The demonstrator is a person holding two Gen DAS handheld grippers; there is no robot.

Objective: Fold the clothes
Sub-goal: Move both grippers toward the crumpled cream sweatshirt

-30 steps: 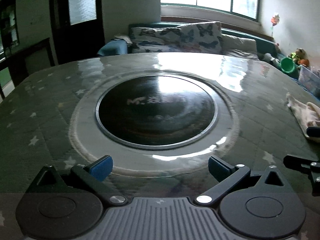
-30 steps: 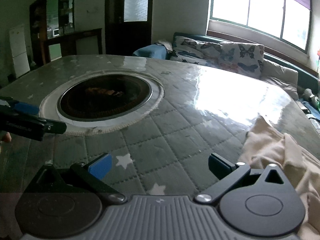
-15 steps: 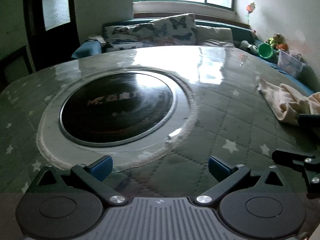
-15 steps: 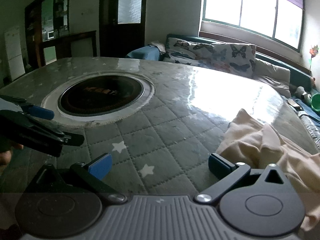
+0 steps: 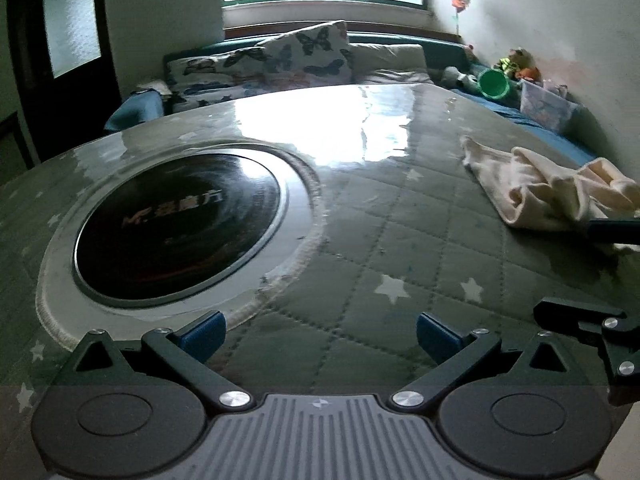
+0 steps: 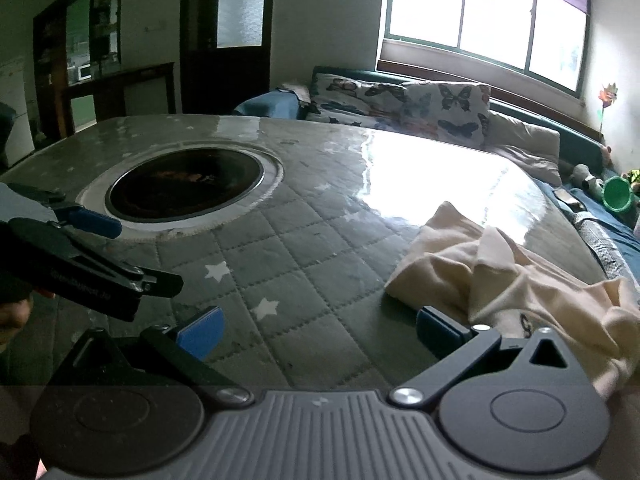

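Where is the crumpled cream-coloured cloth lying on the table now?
The crumpled cream-coloured cloth lies on the right side of the quilted green table cover, right of the round black glass hob, just ahead of the right tongs.

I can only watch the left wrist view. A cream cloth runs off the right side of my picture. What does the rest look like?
Observer: The cloth is a crumpled heap, with a small dark mark near the right gripper.
Visitor: Is that gripper holding it?
Observer: No, it is open with nothing between its fingers; one finger lies at the cloth's near edge.
Visitor: What holds the left gripper?
Observer: A hand shows behind the left gripper.
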